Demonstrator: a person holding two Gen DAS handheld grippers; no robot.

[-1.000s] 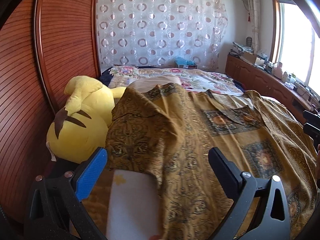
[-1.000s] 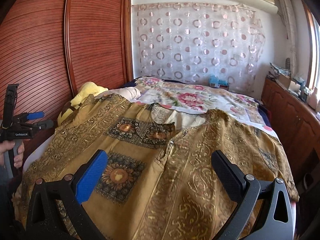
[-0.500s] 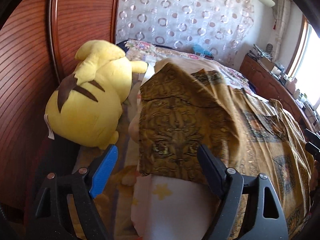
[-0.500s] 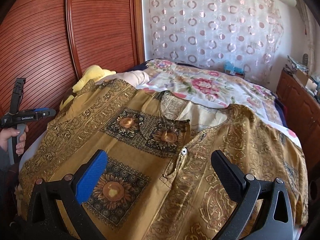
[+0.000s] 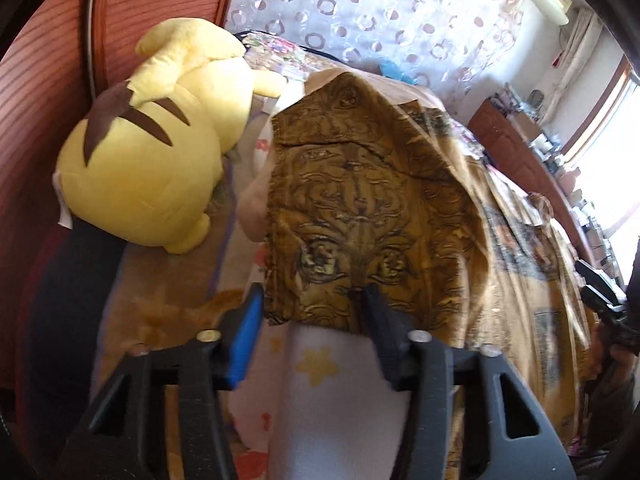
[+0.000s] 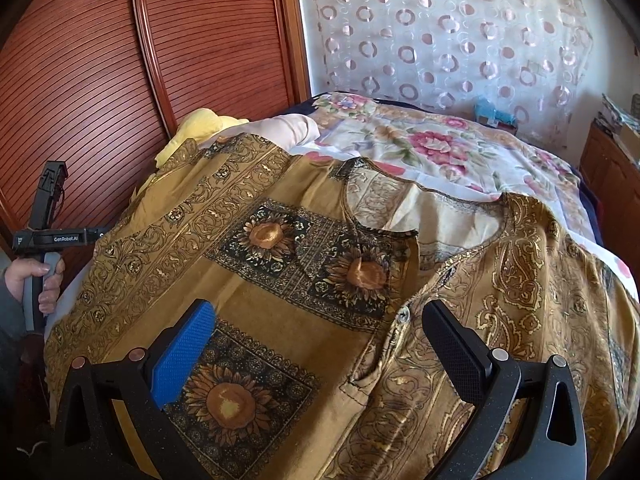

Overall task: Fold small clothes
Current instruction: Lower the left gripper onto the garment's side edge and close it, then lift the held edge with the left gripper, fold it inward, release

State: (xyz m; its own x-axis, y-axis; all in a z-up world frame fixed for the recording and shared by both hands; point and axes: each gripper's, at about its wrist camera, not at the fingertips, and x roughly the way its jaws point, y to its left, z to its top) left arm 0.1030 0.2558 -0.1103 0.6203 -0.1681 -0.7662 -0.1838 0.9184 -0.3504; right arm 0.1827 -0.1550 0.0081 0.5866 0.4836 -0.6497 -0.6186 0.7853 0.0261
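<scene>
A golden-brown patterned blouse (image 6: pixel 304 280) with sunflower squares lies spread face up across the bed. Its left sleeve (image 5: pixel 360 216) drapes over a pillow. My left gripper (image 5: pixel 314 312) is open, its fingertips straddling the sleeve's cuff edge, not closed on it. My right gripper (image 6: pixel 320 336) is open and empty, hovering over the blouse front near the button placket (image 6: pixel 404 316). The left gripper also shows in the right wrist view (image 6: pixel 50 216), held in a hand at the bed's left side.
A big yellow plush toy (image 5: pixel 152 136) lies left of the sleeve against the red-brown wardrobe (image 6: pixel 140 60). A white pillow with yellow stars (image 5: pixel 320 384) lies under the cuff. A floral quilt (image 6: pixel 432 144) covers the far bed. A wooden sideboard (image 5: pixel 516 152) runs along the right.
My left gripper moved left and down to the sleeve cuff and its jaws narrowed around the cuff edge. My right gripper came lower and closer over the blouse front.
</scene>
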